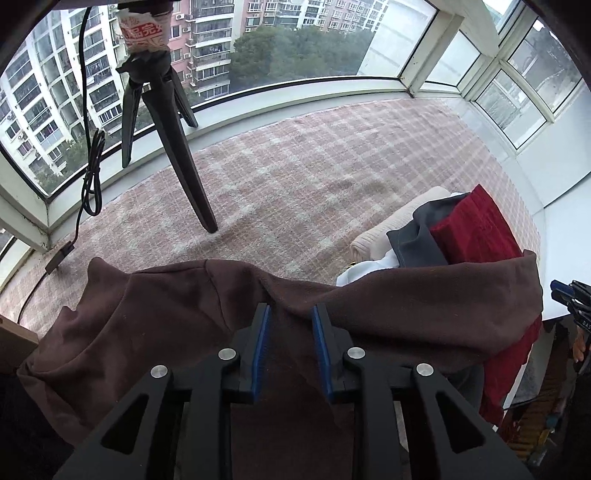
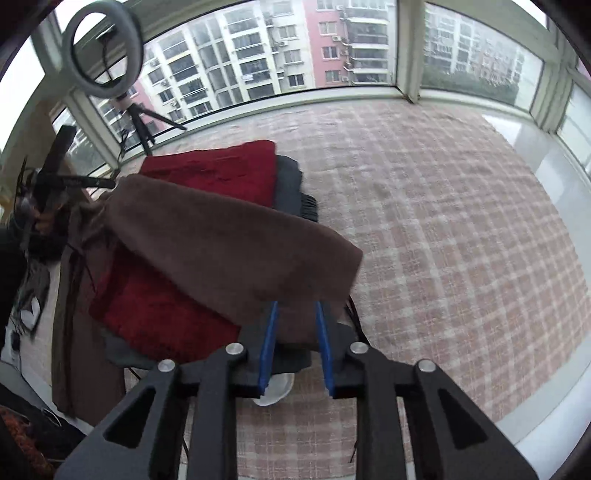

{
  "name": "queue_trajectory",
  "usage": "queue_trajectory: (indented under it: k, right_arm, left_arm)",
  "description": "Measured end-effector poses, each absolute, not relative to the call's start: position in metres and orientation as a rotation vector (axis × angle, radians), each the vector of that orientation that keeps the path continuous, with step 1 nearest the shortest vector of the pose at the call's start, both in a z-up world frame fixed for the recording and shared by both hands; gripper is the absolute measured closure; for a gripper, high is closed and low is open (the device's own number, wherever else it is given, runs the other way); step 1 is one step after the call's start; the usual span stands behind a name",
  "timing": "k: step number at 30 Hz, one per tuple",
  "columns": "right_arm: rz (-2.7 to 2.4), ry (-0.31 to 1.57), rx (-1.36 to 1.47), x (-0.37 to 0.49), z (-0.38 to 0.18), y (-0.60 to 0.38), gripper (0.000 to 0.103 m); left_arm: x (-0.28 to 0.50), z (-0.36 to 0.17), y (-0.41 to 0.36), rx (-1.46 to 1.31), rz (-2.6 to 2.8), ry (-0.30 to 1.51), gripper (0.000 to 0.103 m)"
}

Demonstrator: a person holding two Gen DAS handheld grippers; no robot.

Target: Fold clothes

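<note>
The brown garment (image 1: 155,325) is seen stretched sideways across the lower part of the left wrist view, its long axis running from the lower left edge up to a raised corner at the right (image 1: 524,266). It is draped over the near edge of the pink checked blanket (image 1: 295,177) that covers the window ledge. A ridge of its cloth is gathered between the blue pads of the left gripper (image 1: 290,314), whose jaws are held narrowly apart; whether the pads press on the fold or merely flank it cannot be told.

In the right wrist view the same brown cloth (image 2: 229,254) is shown hanging as a slanted band, high at the left and low at the right, with its lower edge falling between the blue pads of the right gripper (image 2: 295,310). These jaws are also only slightly parted, and a firm pinch cannot be confirmed.

Beneath and behind the brown cloth a stack of folded clothes is seen: a red item (image 2: 221,170) on top, a dark grey one (image 2: 291,184) under it, and a cream one (image 1: 391,225) lower down.

A tripod (image 1: 173,140) is stood on the blanket at the left, and red Chinese characters, not legible, are printed on a white wrapper (image 1: 142,31) above it. A ring light (image 2: 107,51) is seen by the window.
</note>
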State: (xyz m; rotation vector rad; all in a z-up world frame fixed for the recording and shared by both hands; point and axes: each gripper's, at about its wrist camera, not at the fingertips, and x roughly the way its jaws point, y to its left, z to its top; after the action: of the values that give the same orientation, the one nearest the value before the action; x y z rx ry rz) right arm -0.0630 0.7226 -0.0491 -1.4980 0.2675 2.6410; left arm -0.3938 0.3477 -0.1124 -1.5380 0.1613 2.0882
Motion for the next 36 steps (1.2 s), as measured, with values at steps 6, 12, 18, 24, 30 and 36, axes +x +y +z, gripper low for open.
queue_trajectory:
  k: [6,12,18,24,30,36]
  right_arm:
    - [2.857,-0.155,-1.545,-0.103,-0.033,0.632,0.048]
    - [2.900,-0.359,-1.693,-0.157,-0.051,0.586,0.048]
    - [2.832,-0.359,-1.829,-0.196,-0.060,0.576,0.100]
    - [2.808,-0.122,-1.823,-0.213,-0.048,0.603,0.101]
    - [2.727,0.053,-1.719,-0.230,-0.035,0.646,0.100]
    - [2.755,0.081,-1.740,-0.230,-0.036,0.650,0.094]
  left_arm:
    - [-0.372,-0.107,0.332,-1.521,2.072,0.108,0.075]
    - [-0.330,-0.112,0.322,-1.511,2.022,0.060,0.075]
    - [-0.305,-0.118,0.338,-1.479,1.970,0.106,0.075]
    - [-0.305,-0.121,0.358,-1.439,1.944,0.129,0.075]
    - [-0.308,-0.122,0.370,-1.420,1.932,0.148,0.075]
    - [-0.305,-0.114,0.374,-1.419,1.940,0.181,0.075]
